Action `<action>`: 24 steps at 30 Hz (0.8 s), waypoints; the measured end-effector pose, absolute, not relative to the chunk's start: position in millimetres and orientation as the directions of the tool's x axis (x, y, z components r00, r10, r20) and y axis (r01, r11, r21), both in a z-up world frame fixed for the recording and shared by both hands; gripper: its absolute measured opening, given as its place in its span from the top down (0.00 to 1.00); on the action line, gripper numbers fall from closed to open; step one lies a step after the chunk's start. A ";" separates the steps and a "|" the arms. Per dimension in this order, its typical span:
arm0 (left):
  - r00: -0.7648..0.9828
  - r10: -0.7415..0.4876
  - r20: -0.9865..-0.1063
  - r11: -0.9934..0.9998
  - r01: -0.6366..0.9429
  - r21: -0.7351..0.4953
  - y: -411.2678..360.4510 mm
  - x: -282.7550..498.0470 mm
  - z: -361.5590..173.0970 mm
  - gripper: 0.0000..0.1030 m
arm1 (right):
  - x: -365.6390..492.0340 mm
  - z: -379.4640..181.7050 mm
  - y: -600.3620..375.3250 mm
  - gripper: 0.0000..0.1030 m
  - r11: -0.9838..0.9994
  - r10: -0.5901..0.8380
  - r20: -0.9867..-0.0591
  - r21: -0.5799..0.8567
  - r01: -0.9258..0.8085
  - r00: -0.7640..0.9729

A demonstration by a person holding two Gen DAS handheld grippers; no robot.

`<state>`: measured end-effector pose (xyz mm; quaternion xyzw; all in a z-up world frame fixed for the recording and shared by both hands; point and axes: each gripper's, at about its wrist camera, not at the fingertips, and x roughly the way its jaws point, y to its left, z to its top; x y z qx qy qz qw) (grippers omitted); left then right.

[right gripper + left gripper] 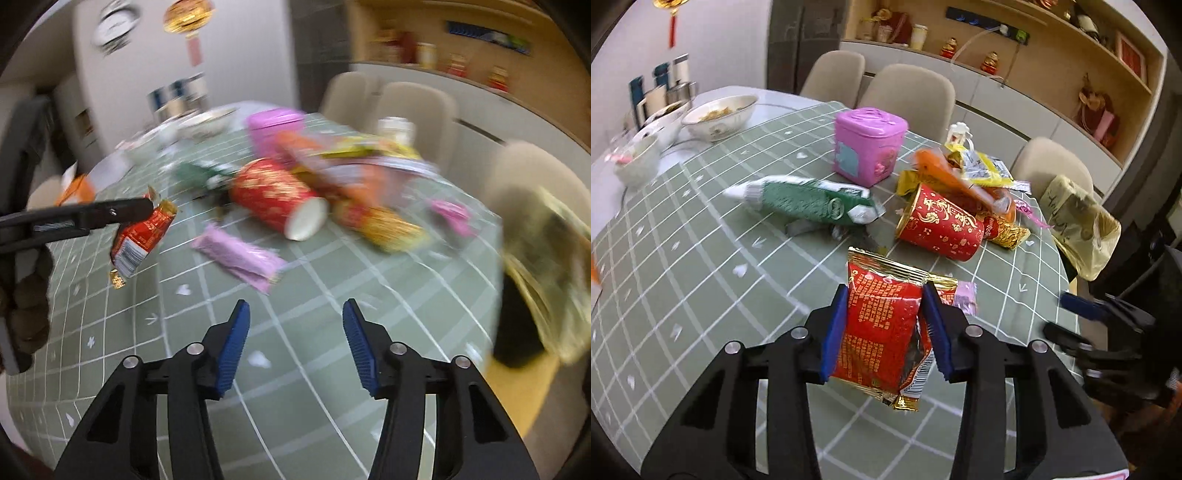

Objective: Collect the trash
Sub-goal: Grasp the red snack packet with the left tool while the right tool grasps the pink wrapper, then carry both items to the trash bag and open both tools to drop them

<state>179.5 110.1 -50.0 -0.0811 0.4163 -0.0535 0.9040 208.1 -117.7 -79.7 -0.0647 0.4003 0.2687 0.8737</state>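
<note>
Left fingers (pixel 884 325) clamp red snack packet (pixel 882 325) (lifted); right fingers (pixel 295 343) apart.

We see a worktop (pixel 701 258) under a green grid cloth; on it lie a red cup (pixel 938 225) on its side, a green packet (pixel 809 201), a pink tin (pixel 868 146), bowls (pixel 718 116) and a pink wrapper (pixel 240 258).
</note>
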 end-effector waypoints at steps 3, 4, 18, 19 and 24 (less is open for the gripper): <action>0.645 -0.150 -0.749 0.978 -0.016 -0.209 115.5 161.5 -49.1 0.62 | 226.5 -86.4 -88.6 0.53 0.770 0.485 -0.739 0.108 -0.629 0.467; 0.645 -0.147 -0.750 0.976 -0.027 -0.214 116.4 157.4 -49.8 0.62 | 233.0 -89.0 -79.0 0.53 0.744 0.498 -0.742 0.100 -0.661 0.449; 0.627 -0.043 -0.777 0.954 -0.206 -0.219 120.2 121.0 -48.9 0.62 | 284.6 -119.9 -20.2 0.61 0.593 0.534 -0.794 0.107 -0.798 0.291; 0.628 -0.037 -0.777 0.953 -0.212 -0.217 119.7 121.6 -47.4 0.62 | 284.9 -119.3 -24.3 0.68 0.594 0.544 -0.793 0.133 -0.793 0.275; 0.646 -0.040 -0.763 0.951 -0.210 -0.227 110.5 133.7 -39.9 0.62 | 273.9 -105.4 -59.3 0.79 0.621 0.575 -0.779 0.217 -0.753 0.249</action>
